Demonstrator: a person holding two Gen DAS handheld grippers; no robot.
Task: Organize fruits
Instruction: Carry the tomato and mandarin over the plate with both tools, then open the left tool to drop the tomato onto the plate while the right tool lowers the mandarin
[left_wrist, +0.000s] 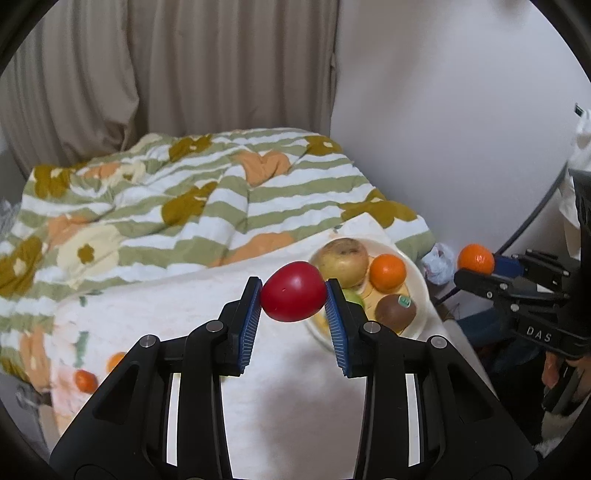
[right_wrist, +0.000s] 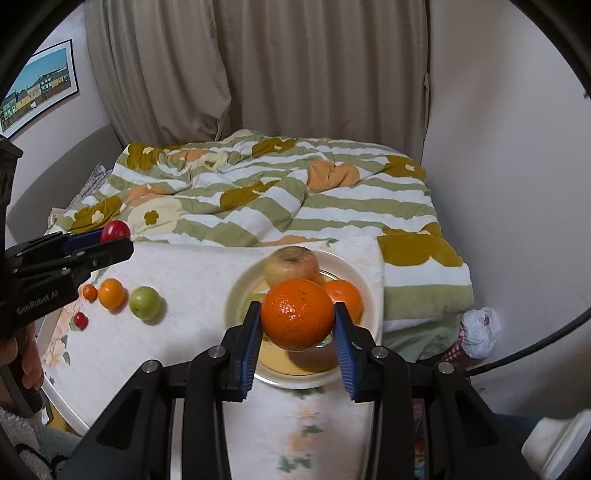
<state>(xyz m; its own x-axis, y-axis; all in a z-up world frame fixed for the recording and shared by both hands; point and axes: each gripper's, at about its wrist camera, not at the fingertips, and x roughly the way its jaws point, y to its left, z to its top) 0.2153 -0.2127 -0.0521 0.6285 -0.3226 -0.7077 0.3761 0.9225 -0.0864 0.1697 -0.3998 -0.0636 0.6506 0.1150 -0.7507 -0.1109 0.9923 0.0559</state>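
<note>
My left gripper is shut on a red tomato, held in the air just left of the cream plate. On the plate lie a yellowish apple, an orange and a kiwi with a sticker. My right gripper is shut on an orange above the plate. The right wrist view shows the left gripper with the tomato at the far left. On the table lie a green fruit, a small orange, a tiny orange fruit and a small red fruit.
The table wears a white floral cloth. Behind it lies a bed with a green-striped flowered duvet, then curtains. A crumpled plastic bag sits on the floor at the right. A hand grips the left tool.
</note>
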